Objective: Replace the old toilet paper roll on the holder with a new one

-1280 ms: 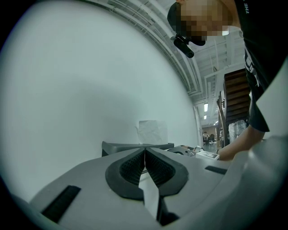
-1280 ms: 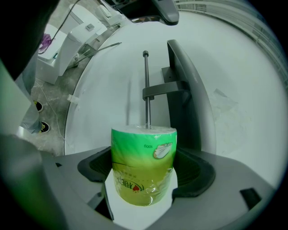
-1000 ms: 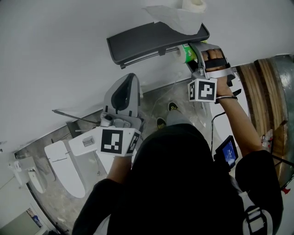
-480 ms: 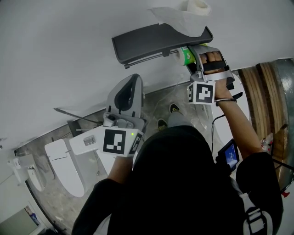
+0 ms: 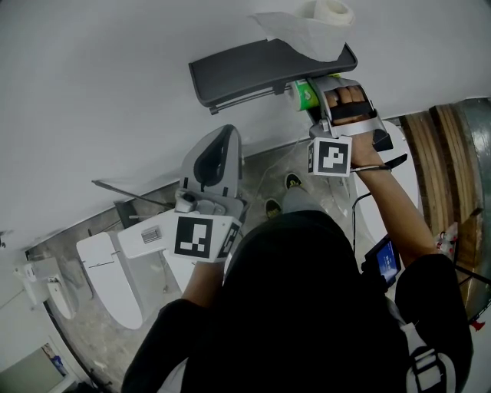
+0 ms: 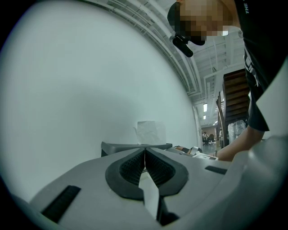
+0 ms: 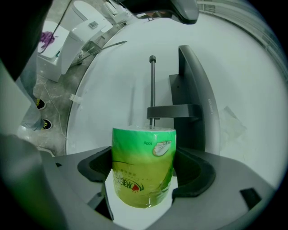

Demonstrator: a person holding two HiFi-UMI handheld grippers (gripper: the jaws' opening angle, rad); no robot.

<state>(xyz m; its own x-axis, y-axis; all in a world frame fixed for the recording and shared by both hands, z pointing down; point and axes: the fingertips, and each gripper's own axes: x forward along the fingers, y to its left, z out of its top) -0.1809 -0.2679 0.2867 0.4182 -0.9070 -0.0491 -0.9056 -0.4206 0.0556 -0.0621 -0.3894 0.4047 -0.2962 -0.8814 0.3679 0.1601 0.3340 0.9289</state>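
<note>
Two grippers up near the white wall [image 5: 92, 77], each in one hand. Grips the new roll [image 7: 143, 166], wrapped in green film, with the right gripper [image 7: 144, 155]: jaws pressed against the roll's two sides, roll lying lengthwise between them. Holds it just under the dark holder [image 5: 268, 69], at the holder's right end in the head view. Faces the roll's far end toward the thin metal rod [image 7: 152, 90] and lines up with it. Seems to touch the rod's tip, though cannot tell whether the tip sits inside the core. Bare along its visible length, that rod, fixed to a dark bracket [image 7: 173, 111] beside the holder's flat cover.

On top of the holder, a white roll [image 5: 331, 9], with a loose sheet [image 5: 299, 31] draped from it over the shelf edge.

Lower and to the left, well apart from the holder, the left gripper [image 6: 145, 158]: jaws pressed together, nothing between them, pointing toward the wall.

Far below, a white toilet [image 5: 107, 269] on a grey floor.
</note>
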